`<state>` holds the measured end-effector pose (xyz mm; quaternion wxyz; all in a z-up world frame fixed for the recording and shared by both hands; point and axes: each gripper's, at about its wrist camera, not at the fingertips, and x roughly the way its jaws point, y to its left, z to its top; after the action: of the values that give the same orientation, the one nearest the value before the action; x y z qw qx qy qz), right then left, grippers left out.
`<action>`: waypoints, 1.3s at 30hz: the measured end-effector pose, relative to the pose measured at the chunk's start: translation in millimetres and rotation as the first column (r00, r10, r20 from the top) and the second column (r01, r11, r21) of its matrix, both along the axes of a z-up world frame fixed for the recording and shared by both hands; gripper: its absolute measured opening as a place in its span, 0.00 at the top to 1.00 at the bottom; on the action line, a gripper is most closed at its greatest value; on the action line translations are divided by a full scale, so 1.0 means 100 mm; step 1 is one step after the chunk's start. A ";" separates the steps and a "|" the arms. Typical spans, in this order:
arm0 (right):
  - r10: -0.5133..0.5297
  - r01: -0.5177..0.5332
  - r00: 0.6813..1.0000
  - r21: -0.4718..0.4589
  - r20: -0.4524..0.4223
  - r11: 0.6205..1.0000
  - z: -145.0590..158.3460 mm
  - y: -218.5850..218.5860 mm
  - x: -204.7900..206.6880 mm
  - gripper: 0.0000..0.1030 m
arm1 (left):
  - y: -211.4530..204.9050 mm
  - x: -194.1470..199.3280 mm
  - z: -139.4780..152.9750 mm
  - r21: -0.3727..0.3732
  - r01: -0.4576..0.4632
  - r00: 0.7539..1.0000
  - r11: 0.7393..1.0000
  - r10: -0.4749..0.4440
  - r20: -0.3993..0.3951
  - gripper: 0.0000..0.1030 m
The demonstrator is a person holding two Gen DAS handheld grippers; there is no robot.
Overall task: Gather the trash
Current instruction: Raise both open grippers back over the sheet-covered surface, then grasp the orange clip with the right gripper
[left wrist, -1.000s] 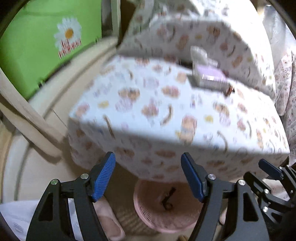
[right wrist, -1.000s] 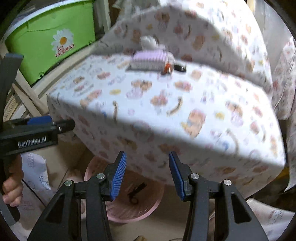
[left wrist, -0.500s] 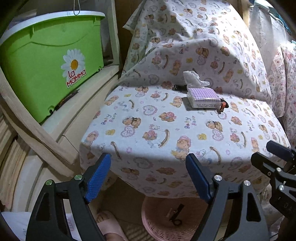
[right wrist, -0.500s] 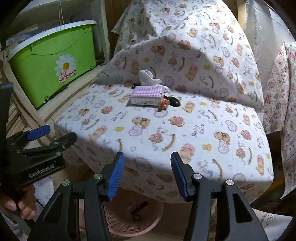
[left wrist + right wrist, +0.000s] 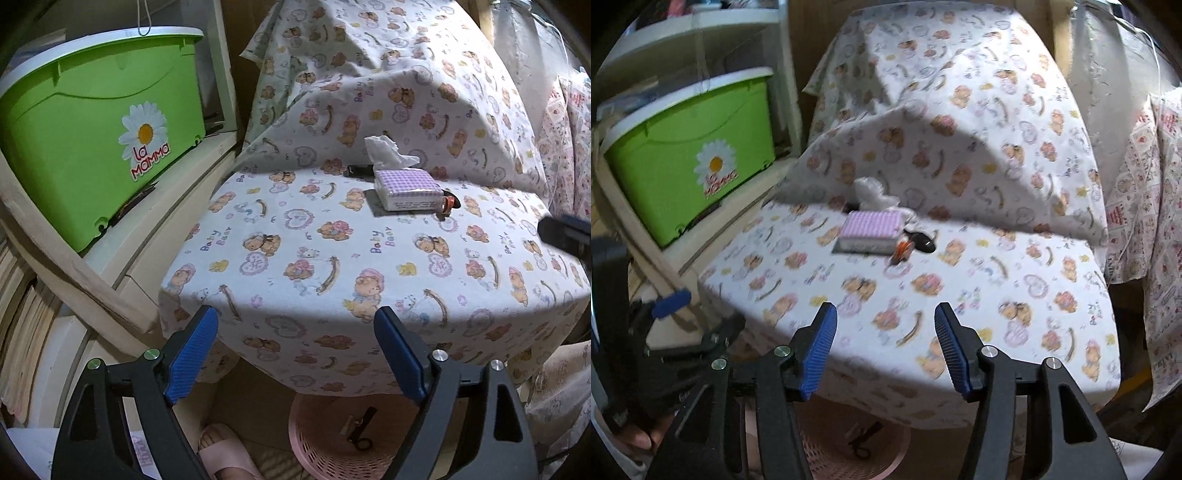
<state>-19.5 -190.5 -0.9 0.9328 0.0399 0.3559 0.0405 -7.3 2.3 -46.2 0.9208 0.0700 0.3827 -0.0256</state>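
A table draped in a bear-print cloth (image 5: 332, 258) (image 5: 960, 288) fills both views. At its far side lies a purple checked tissue pack (image 5: 406, 188) (image 5: 871, 232) with a white tissue (image 5: 388, 151) sticking up. Beside it lie a small orange item (image 5: 446, 207) (image 5: 901, 249) and a dark oval object (image 5: 923, 242). A small black object (image 5: 358, 170) lies behind the pack. My left gripper (image 5: 295, 354) is open and empty at the table's near edge. My right gripper (image 5: 884, 345) is open and empty there too. A pink basket (image 5: 332, 439) (image 5: 849, 458) stands on the floor under the table, holding a dark item.
A green bin (image 5: 92, 147) marked La Mamma sits on a shelf at the left. A leaning wooden board (image 5: 74, 266) stands beside the table. A pink slipper (image 5: 225, 458) lies on the floor. Printed fabric (image 5: 1145, 221) hangs at the right.
Both grippers have risen and drawn back from the table edge, so more of the tabletop shows. The right gripper has opened a little wider.
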 end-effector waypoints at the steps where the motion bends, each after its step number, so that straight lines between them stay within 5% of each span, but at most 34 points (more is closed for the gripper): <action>1: -0.011 0.011 1.000 0.007 0.002 1.000 0.02 -0.05 0.02 0.43 | -0.01 0.00 0.00 -0.002 0.004 1.000 1.000 -0.004 -0.002 0.18; 12: 0.001 0.001 0.997 0.034 -0.076 0.999 0.09 -0.35 0.56 0.40 | -0.14 0.42 0.20 0.033 0.060 0.996 0.998 -0.057 -0.075 0.17; 19: 0.063 -0.060 0.989 0.029 -0.137 0.998 -0.15 -0.33 0.96 0.40 | -0.27 0.94 0.39 0.016 0.075 0.994 0.997 -0.074 -0.084 0.17; 23: 0.085 -0.078 0.983 0.048 -0.161 0.996 -0.31 -0.26 1.11 0.40 | -0.25 1.10 0.31 0.020 0.063 0.996 0.998 -0.062 -0.068 0.15; 26: 0.104 -0.100 0.982 0.031 -0.156 0.994 -0.38 -0.18 1.21 0.40 | -0.24 1.25 0.17 0.013 0.031 0.988 0.999 -0.029 -0.149 0.15; 37: 0.097 -0.086 0.970 0.059 -0.224 0.995 -0.64 -0.14 1.52 0.73 | -0.18 1.53 0.08 -0.035 -0.019 0.981 0.999 0.012 -0.196 0.15; 39: 0.097 -0.087 0.967 0.056 -0.236 0.995 -0.68 -0.13 1.54 0.92 | -0.19 1.55 0.06 -0.039 -0.020 0.979 0.999 0.012 -0.202 0.15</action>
<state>134.1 -203.8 -68.4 0.8792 0.0488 0.4659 0.0866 147.5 -16.9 -40.3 0.8788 0.0453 0.4739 -0.0327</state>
